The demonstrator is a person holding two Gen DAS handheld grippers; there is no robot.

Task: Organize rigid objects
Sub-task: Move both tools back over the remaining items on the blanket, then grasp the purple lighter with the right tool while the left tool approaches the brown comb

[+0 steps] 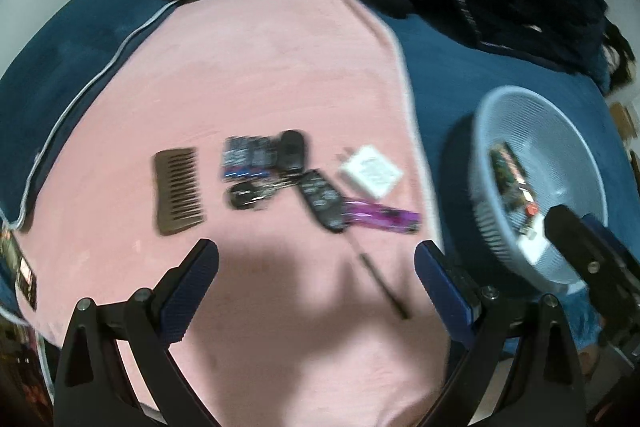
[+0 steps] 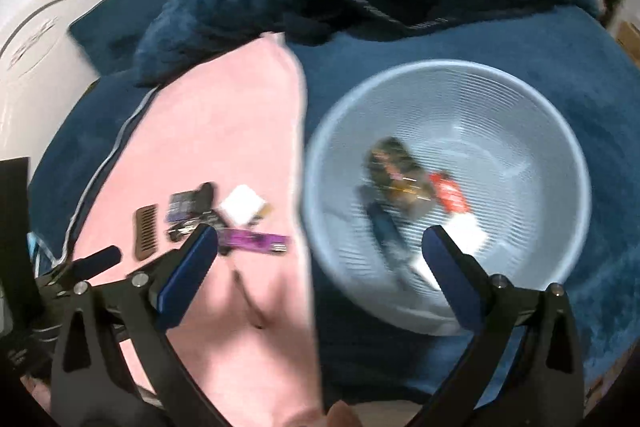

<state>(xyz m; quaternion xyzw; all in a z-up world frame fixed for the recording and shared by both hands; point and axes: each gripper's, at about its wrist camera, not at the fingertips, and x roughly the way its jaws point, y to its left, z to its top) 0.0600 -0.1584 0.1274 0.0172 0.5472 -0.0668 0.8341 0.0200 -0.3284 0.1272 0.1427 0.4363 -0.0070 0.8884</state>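
Below the middle of the left wrist view, the pen (image 1: 382,283) lies slantwise on the pink towel (image 1: 260,67) just ahead of the left gripper (image 1: 316,259), whose jaws gape empty, nearer than the equally open right gripper (image 2: 320,239) over the basket (image 2: 520,99).

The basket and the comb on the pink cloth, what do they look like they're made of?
Basket: likely molded plastic, pale blue, matte, judging by its fine ribbed mesh walls and smooth rim. Comb: brown, matte, with wide, thick teeth; could be wood or plastic, the blur leaves it open. Pink cloth: soft, fuzzy fabric.
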